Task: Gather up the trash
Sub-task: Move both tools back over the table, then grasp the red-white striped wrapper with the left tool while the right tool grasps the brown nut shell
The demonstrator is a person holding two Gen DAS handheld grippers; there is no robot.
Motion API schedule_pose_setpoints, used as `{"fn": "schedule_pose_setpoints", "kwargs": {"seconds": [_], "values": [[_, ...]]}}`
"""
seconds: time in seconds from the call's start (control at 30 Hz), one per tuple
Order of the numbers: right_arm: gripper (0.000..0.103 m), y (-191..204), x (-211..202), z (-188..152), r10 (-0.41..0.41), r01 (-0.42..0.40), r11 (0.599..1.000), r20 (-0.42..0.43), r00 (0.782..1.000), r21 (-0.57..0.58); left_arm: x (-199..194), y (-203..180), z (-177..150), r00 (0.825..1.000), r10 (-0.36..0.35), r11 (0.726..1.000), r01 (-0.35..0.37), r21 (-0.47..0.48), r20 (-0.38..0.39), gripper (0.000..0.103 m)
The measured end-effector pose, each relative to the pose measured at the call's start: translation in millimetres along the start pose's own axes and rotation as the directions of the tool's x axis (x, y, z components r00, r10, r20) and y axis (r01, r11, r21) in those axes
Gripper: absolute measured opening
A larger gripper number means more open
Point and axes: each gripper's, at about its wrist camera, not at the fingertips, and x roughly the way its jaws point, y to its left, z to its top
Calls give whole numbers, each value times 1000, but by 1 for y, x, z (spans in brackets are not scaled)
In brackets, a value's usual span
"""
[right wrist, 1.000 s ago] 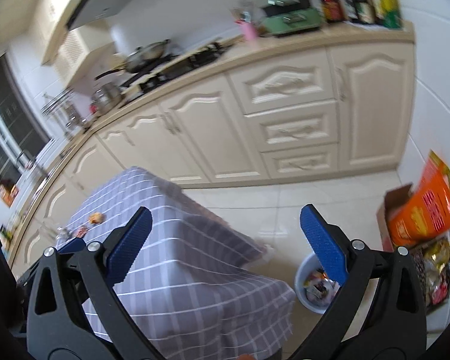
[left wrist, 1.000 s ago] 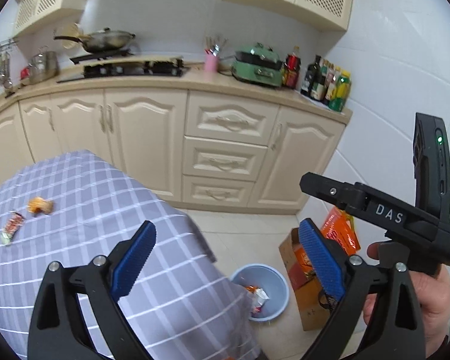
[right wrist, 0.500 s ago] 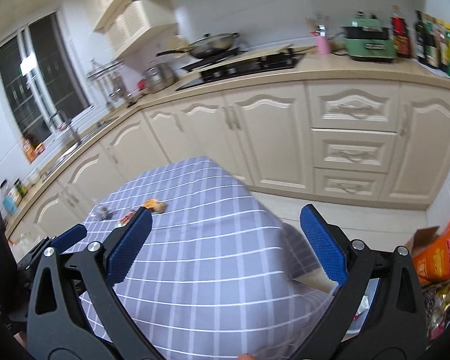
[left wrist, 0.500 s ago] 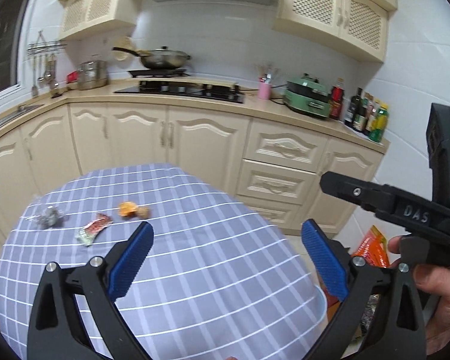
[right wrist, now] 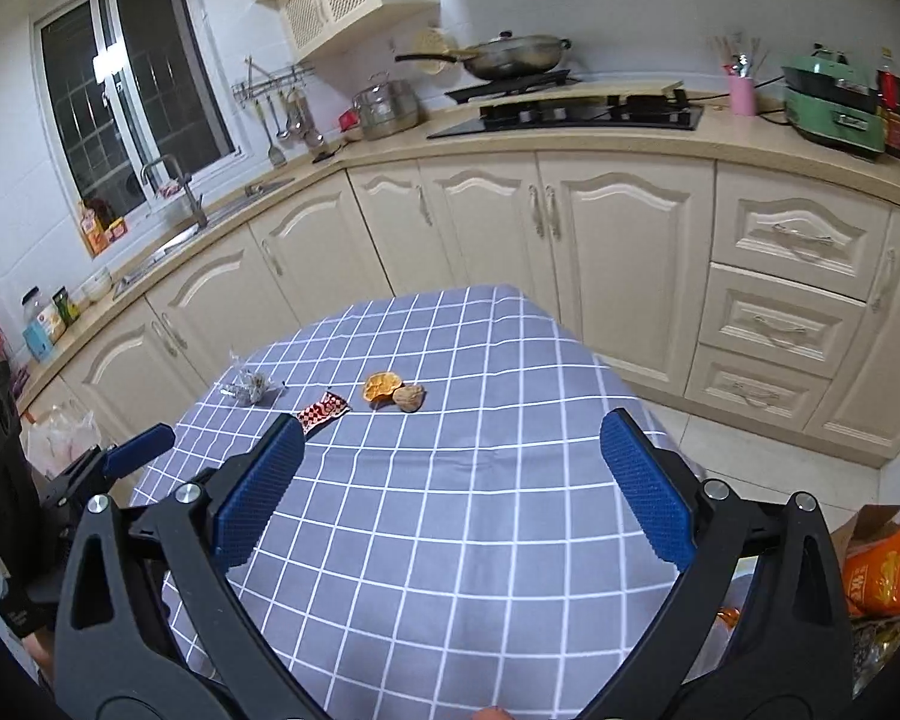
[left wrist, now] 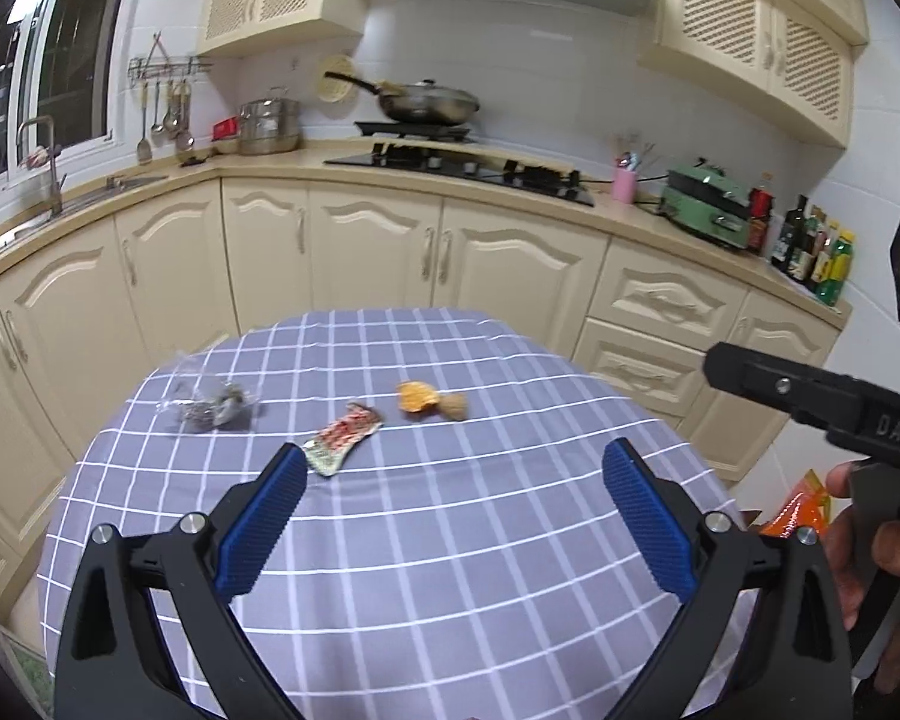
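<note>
Cream kitchen cabinets (left wrist: pixel 354 264) back a checked-cloth surface (left wrist: pixel 450 540) where a clear crumpled bag (left wrist: pixel 213 408), red wrapper (left wrist: pixel 345 435), orange peel (left wrist: pixel 417 397) and walnut (left wrist: pixel 455 406) lie. Left gripper (left wrist: pixel 453 516) and right gripper (right wrist: pixel 450 483) hover released, fingers spread wide, holding nothing.

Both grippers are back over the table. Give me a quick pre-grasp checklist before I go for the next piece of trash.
1. Left gripper open and empty: ok.
2. Right gripper open and empty: ok.
3. Targets on the table: red wrapper, orange peel, brown nutshell, crumpled clear bag, none covered: ok.
4. Peel and nutshell apart for a single pick: not ok, they touch.
5. Trash bin location: cannot tell, not in either view.
</note>
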Motion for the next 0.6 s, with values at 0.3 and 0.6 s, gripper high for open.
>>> {"fn": "schedule_pose_setpoints", "kwargs": {"seconds": [0.3,0.6], "values": [[97,8,67,-4,24,-28,999,-102,994,-36,61,45,-5,987,93,996,-90,28,-128,97],[97,5,138,-1,21,-37,997,-222,975,-70,129,65,1,953,200,974,-169,149,-227,97]]}}
